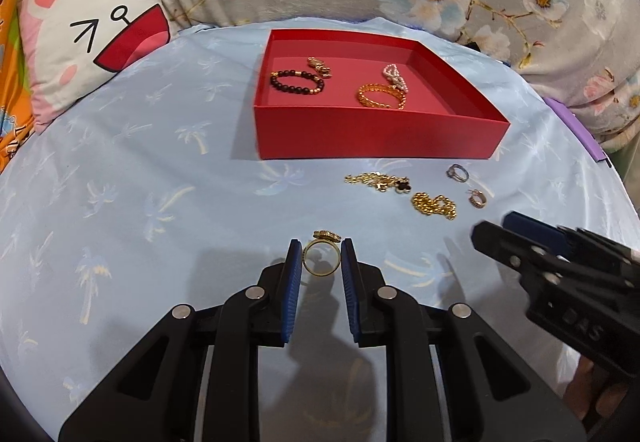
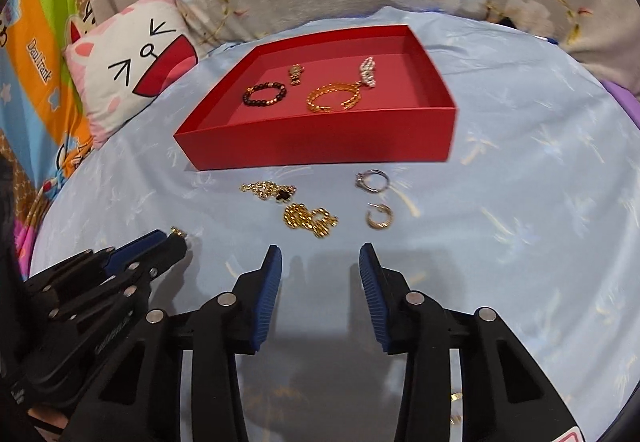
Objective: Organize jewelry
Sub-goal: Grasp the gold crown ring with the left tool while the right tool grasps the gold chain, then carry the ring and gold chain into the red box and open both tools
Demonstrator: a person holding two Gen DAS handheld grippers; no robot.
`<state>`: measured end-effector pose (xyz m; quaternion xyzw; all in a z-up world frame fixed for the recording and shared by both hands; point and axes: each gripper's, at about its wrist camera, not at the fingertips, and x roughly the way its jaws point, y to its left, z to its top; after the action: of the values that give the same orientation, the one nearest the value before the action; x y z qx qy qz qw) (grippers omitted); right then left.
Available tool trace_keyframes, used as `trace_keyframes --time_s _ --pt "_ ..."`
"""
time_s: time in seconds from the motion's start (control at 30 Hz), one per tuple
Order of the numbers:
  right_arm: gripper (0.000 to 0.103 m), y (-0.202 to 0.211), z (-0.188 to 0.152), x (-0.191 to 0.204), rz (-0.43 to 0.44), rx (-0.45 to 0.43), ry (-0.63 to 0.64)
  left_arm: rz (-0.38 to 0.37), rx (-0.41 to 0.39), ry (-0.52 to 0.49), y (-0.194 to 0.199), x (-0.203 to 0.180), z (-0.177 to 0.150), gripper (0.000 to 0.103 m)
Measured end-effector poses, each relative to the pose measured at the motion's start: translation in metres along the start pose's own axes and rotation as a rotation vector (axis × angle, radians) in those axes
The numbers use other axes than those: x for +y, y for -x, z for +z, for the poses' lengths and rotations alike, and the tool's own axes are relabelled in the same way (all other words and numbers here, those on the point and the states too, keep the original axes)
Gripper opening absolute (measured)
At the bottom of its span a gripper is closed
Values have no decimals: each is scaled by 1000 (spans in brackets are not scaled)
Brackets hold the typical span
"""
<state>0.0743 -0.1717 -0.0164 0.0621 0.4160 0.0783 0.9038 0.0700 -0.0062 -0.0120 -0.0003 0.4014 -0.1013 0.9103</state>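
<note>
Two grippers hang over a light blue cloth with palm trees on it [image 1: 160,162]. The left gripper [image 1: 320,254] has its blue fingers [image 1: 294,274] pulled in close around a gold ring [image 1: 321,260], one pad on each side, pressing on it. The ring stands up on its edge on the cloth, with a bumpy gold top. The right gripper [image 2: 320,262] has its fingers [image 2: 268,282] partly apart — nothing is between them.

A red box [image 1: 360,134] sits farther back on the cloth. Inside it lie a dark bead bracelet [image 1: 296,82], a gold chain bracelet [image 1: 380,96], a pearl piece [image 1: 394,76] and a small gold charm [image 1: 320,66].

In front of the box, on the cloth, lie a thin gold chain with a black clover [image 2: 270,192], a chunky gold chain [image 2: 310,220], a silver ring [image 2: 374,180] and a small hoop earring [image 2: 379,217] — all near each other. A cat pillow [image 1: 88,46] rests at the back left.
</note>
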Motion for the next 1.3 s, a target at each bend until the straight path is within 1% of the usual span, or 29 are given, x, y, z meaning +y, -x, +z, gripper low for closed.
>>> trace_keyframes --time_s 0.17,0.23,0.4,0.47,0.53,0.73,1.03,1.3 --pt "35 -21 7 5 1 23 15 -7 -2 19 -2 9 -3 19" --pt "35 -27 9 4 3 31 11 -10 11 28 -5 11 -5 19" --pt "33 -33 15 6 -8 25 26 -27 17 45 -7 15 -4 19" --pt "28 -35 16 7 -22 23 36 -29 17 47 -7 16 -4 19" --pt "17 -36 17 7 -25 20 41 -33 20 48 -8 17 -4 19" --pt "5 -36 16 7 -2 17 37 -43 24 46 -9 17 -4 19" --pt "3 -25 11 0 3 -6 -11 -48 23 52 -9 17 -4 19" --pt "3 9 15 -10 2 -67 -42 -49 18 59 -8 19 -4 19"
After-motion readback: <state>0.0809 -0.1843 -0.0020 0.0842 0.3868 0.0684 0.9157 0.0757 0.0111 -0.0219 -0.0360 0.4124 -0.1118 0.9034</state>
